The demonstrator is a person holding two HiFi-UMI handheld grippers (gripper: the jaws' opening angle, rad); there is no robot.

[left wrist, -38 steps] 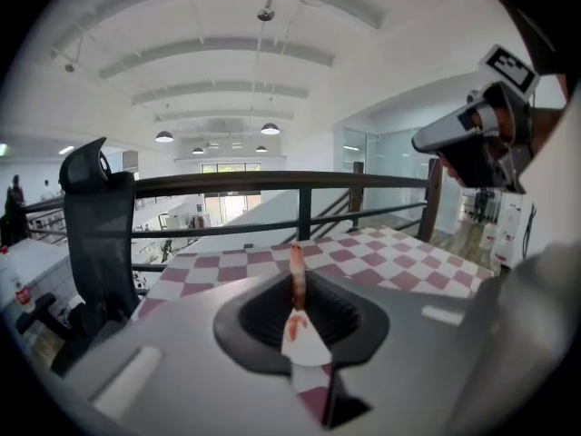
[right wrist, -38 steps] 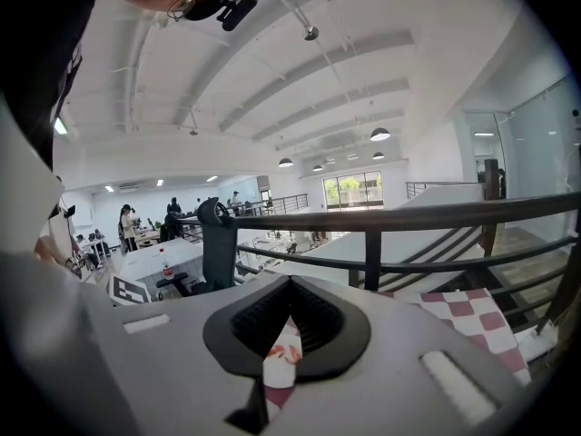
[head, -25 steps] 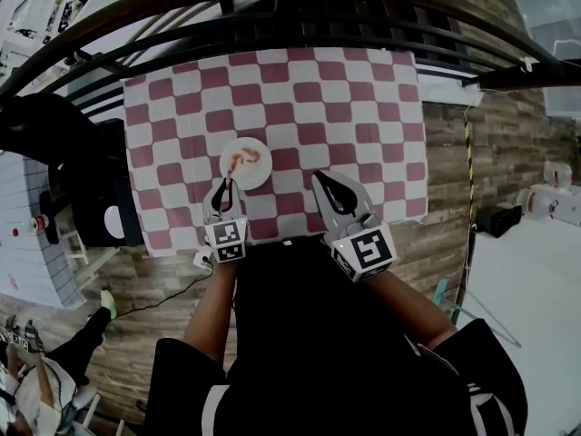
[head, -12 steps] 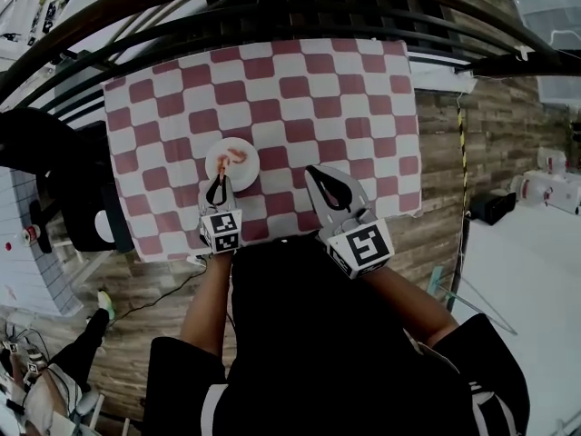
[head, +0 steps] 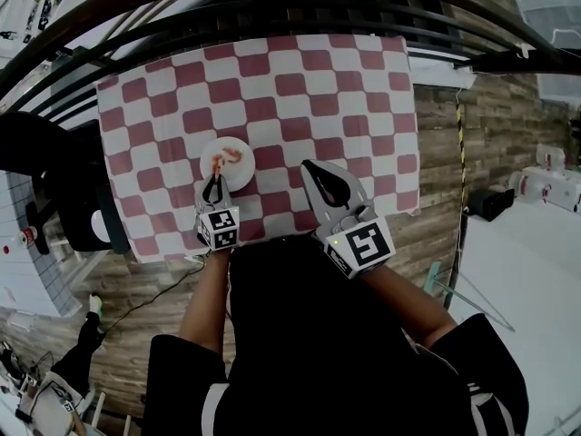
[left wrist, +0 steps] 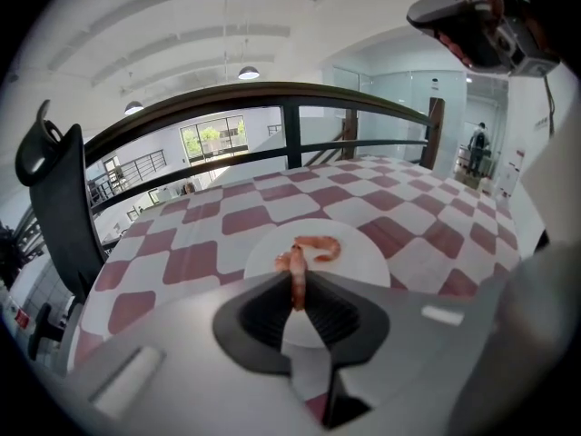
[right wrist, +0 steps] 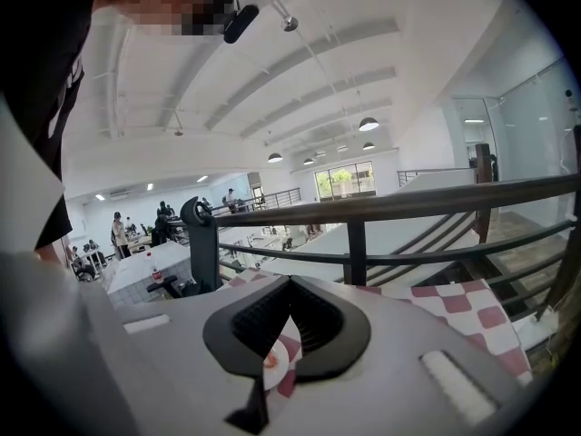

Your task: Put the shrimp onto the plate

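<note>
- Your left gripper (left wrist: 296, 278) is clenched on a shrimp (left wrist: 297, 296), just over the near rim of the plate (left wrist: 377, 254).
- Carry it further in, beside the other shrimp (left wrist: 320, 246). Lower it until it touches, then part the jaws gently.
- Your right gripper (right wrist: 290, 284) is closed on nothing and well off to the side; leave it there.

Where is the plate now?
In the head view the white plate lies on the checkered cloth, left of centre, at the tip of the left gripper, which holds a shrimp.
</note>
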